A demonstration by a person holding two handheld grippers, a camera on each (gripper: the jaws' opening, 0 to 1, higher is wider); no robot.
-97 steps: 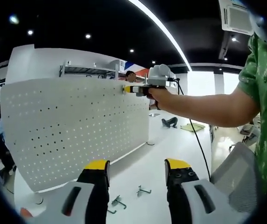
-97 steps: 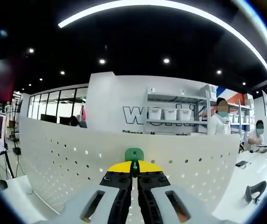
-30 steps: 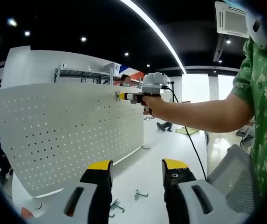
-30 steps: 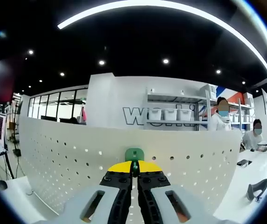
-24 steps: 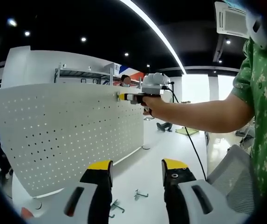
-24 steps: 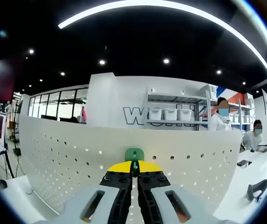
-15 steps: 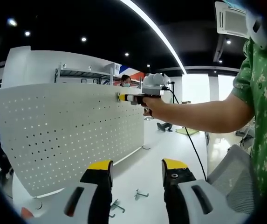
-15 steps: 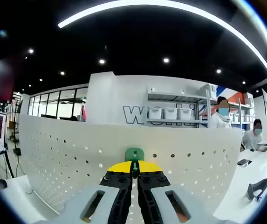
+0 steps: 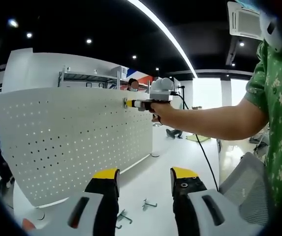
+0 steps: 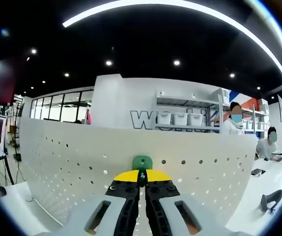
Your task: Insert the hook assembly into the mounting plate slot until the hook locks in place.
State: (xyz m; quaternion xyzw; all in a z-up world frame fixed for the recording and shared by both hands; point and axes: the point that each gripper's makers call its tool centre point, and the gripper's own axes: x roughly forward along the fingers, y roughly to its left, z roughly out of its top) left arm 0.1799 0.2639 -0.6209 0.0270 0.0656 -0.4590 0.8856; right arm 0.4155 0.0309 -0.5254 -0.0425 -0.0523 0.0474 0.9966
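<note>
left gripper view: left claw [image 9: 143, 181] with yellow-tipped jaws standing apart above the white worktop [image 9: 160, 167], holding nothing. loose metal hooks [image 9: 149, 203] lie on the worktop between the jaws. upright white pegboard [image 9: 77, 137] at left; right claw [image 9: 129, 103], held by a bare arm [image 9: 214, 120], meets the pegboard's upper edge.

You have a white table [image 9: 160, 172] under everything. The perforated white mounting plate [image 9: 72, 137] stands upright on it. Just in front of the plate's lower edge, two small metal hooks [image 9: 149, 203] lie loose on the tabletop, one beside the other [image 9: 122, 217], both apart from the plate.
</note>
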